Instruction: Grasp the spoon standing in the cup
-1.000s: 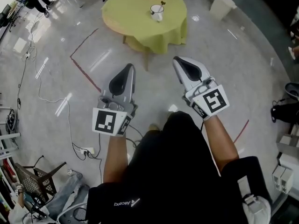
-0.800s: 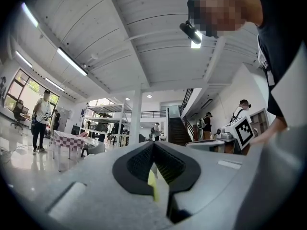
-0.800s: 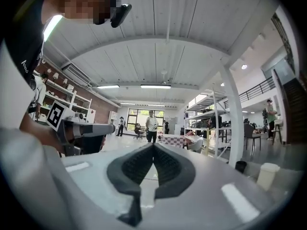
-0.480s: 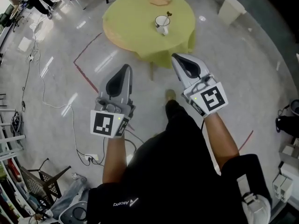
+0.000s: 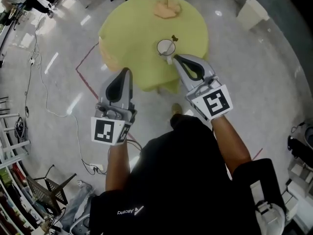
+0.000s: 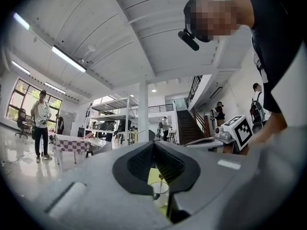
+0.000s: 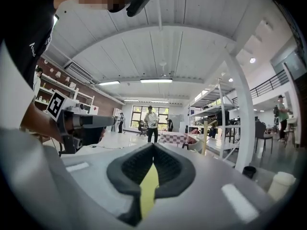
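Note:
A white cup point(image 5: 166, 48) stands near the front edge of a round table with a yellow-green cloth point(image 5: 132, 31). A spoon point(image 5: 172, 37) stands in the cup, its dark handle end sticking up to the right. My right gripper point(image 5: 175, 58) is shut and empty, its tip just below and right of the cup. My left gripper point(image 5: 128, 70) is shut and empty too, over the table's near edge, left of the cup. In the left gripper view the cup point(image 6: 159, 192) and the spoon point(image 6: 160, 178) show low through the gap behind the closed tips point(image 6: 153, 144). The right gripper view shows only yellow cloth point(image 7: 148, 186) there.
A wooden stand point(image 5: 166, 6) sits at the table's far side. A white bin point(image 5: 253, 11) stands on the floor to the right. Red tape point(image 5: 88, 58) and cables point(image 5: 44, 97) run over the floor at left. People stand far off in the hall.
The table and cup have come much closer in the head view. Both grippers now reach the table's near edge, the right one beside the cup. Both jaws stayed shut.

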